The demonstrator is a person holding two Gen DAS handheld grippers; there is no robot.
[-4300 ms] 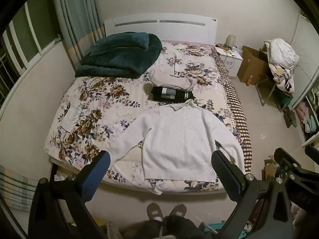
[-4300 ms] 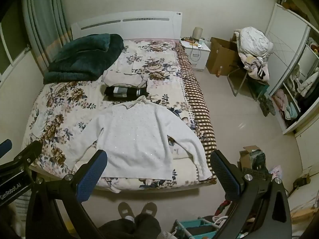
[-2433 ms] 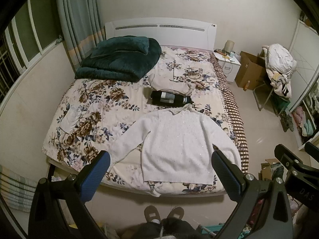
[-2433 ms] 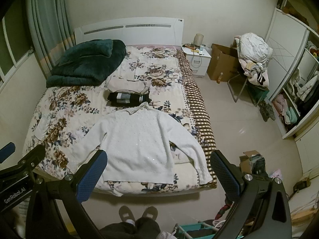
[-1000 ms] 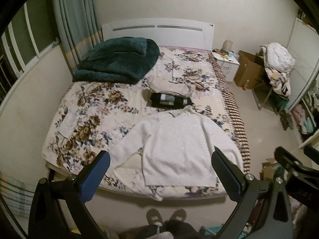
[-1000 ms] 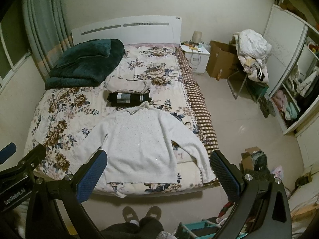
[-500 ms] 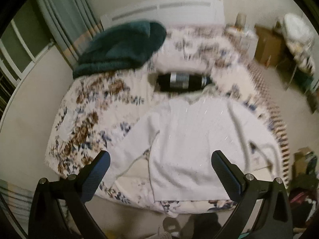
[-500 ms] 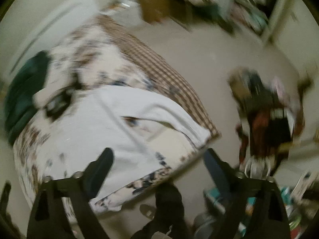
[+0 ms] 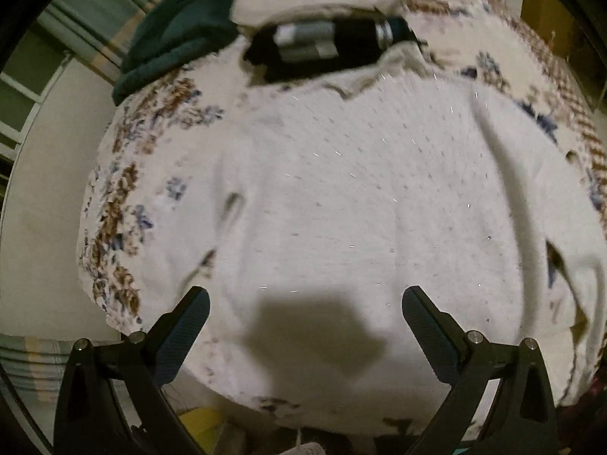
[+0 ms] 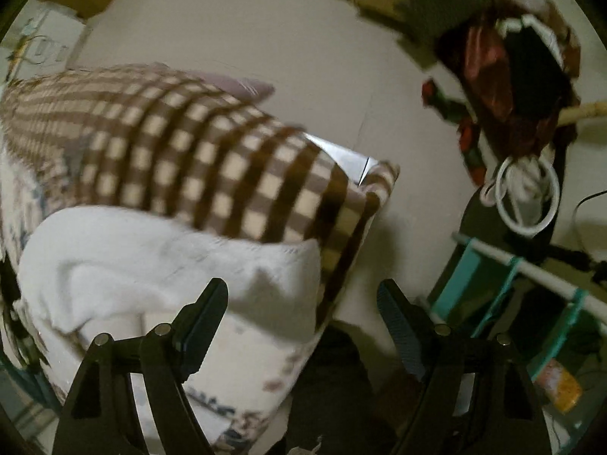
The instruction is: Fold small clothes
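We find the bed (image 9: 125,197), in its floral cover, bearing the white sweater (image 9: 360,208) spread flat near the foot edge, collar toward a dark folded garment (image 9: 322,45). In the right view one sleeve end (image 10: 170,261) lies at the checked corner of the bed (image 10: 227,167). The left gripper (image 9: 305,326) hovers over the hem, jaws wide apart, nothing between them. The right gripper (image 10: 301,318) stands open and empty just beside the cuff, mostly over bare floor. Risk, in our judgement: closing there would miss the sleeve or nip the bed cover with it, dragging the garment askew.
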